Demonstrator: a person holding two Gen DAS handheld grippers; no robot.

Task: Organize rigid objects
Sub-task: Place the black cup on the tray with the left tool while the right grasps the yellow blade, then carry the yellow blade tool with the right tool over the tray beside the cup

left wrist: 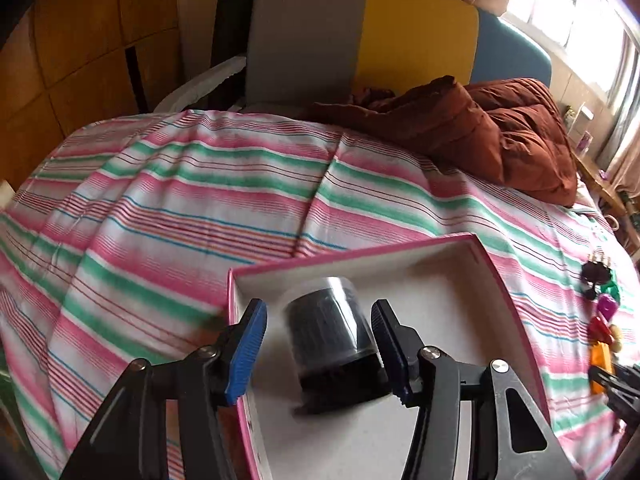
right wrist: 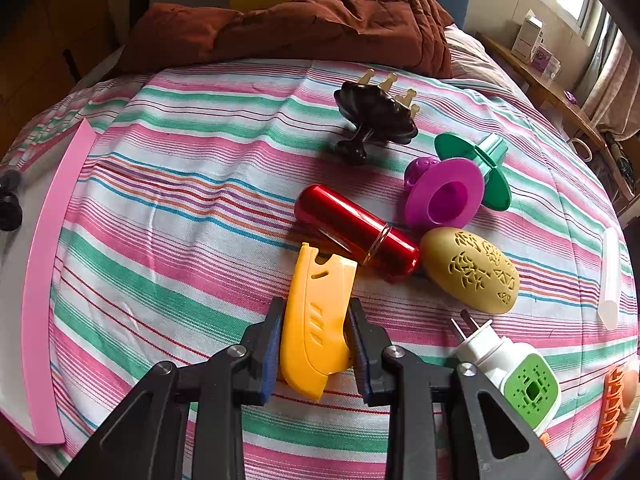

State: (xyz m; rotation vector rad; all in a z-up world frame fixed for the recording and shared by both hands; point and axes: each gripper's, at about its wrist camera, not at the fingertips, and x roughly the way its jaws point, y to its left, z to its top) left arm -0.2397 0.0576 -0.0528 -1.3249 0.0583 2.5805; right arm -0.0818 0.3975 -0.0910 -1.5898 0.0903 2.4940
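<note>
bed [left wrist: 180, 200] under a pink/green/white striped sheet [right wrist: 180, 280] filled both views, rumpled brown duvet [left wrist: 480, 132] piled at the far end by the grey/yellow/blue headboard [left wrist: 416, 32]. pink-walled box [left wrist: 440, 288] with a white inside sat on the sheet, seen from the left wrist cam; its pink edge showed at the left border of the right wrist view. left gripper [left wrist: 320, 344] hung over the box, jaws apart, a dark cylinder in a clear sleeve [left wrist: 332, 328] between them. the picture was blurred there, the blue pad on the left stood clear of it, contact on the right pad couldn't be told. right gripper [right wrist: 314, 340] was pinching a yellow plastic cutter-shaped piece [right wrist: 316, 312], both pads pressed on its sides, piece on or just over the sheet, can't tell which. loose items lay on the sheet past it: red metallic tube [right wrist: 356, 232] touching the yellow piece's far tip, gold perforated egg-shaped case [right wrist: 472, 272] just beside the tube, magenta flanged cup [right wrist: 444, 194] overlapping a green flanged piece [right wrist: 480, 156], dark brown hair claw [right wrist: 372, 120] farthest back. white plug-in unit with green face [right wrist: 516, 376] lay near the right finger, orange comb-like clip [right wrist: 612, 412] at the right edge.
</note>
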